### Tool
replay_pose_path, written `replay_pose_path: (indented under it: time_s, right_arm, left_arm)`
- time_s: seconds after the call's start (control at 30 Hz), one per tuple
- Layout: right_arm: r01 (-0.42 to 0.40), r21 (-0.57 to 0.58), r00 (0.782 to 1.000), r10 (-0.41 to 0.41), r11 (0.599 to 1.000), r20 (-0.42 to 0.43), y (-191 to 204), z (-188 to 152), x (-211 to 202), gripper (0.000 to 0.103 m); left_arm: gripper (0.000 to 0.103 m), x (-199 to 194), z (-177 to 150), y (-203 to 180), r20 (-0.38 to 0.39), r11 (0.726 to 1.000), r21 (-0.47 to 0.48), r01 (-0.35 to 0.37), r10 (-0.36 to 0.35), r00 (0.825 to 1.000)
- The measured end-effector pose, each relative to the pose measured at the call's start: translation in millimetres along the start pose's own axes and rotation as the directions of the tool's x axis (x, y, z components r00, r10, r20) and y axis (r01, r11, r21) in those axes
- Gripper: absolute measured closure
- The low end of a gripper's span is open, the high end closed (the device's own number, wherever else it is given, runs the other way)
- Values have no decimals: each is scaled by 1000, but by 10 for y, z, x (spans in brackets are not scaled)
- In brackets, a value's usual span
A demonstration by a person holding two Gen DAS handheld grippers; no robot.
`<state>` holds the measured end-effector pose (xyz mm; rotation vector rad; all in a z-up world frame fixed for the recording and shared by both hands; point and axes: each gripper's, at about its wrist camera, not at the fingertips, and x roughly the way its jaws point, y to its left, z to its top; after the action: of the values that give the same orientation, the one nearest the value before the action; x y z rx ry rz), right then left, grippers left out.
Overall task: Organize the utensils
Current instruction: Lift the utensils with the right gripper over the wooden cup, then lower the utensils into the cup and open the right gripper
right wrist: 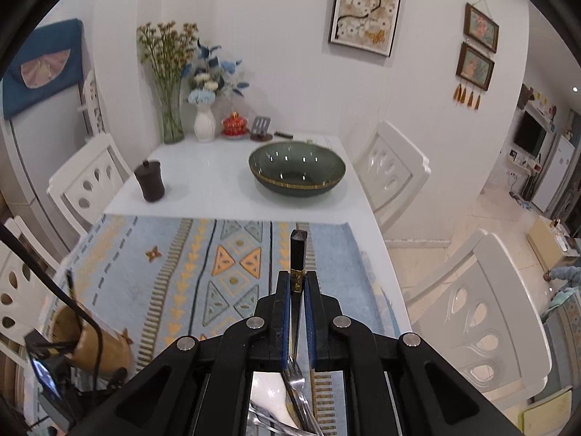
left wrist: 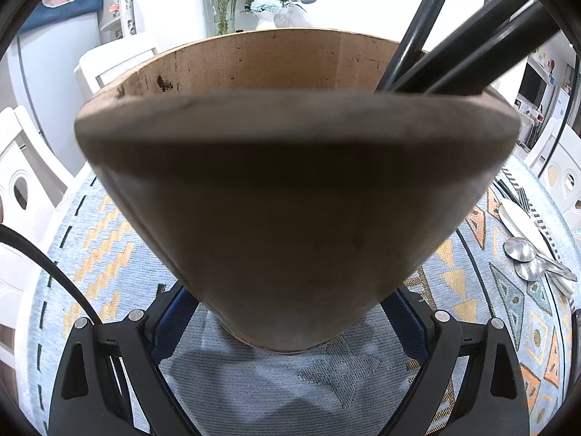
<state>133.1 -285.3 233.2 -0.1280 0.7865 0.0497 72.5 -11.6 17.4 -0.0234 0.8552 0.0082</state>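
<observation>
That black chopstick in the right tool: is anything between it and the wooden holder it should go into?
Nothing visible stands in the way. The right tool grips the chopstick above bare patterned cloth; the wooden holder, held by the left tool, sits at lower left, its mouth partly free beside other black chopsticks.

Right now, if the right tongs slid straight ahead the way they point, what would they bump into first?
Probably the patterned tablecloth: the right tongs, clamped on a black chopstick, slope down toward it. Depth is uncertain.
</observation>
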Motion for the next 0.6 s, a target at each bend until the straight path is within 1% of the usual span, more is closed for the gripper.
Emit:
replay_pose_path:
  time_s: [0.2,0.33,0.47,0.6]
  right_arm:
    - [-28,-11,996,29,1000,85,107,202,-319,97]
    - [-61,-42,988,66,997,143,287,328,-533,97]
    - [-93,-73,973,107,993,204,465,456,-733,97]
    - [-139,-100,949,161,985,272,664,614,-936,97]
  left_arm:
    - [9,4,-11,-16,7,1000,-2,3,-3,1000]
    - [9,3,-18,-19,7,1000,-2,4,-4,1000]
    - [9,7,-14,-16,7,1000,-3,5,-5,1000]
    - [9,9,-19,-37,8,1000,-4,6,-6,1000]
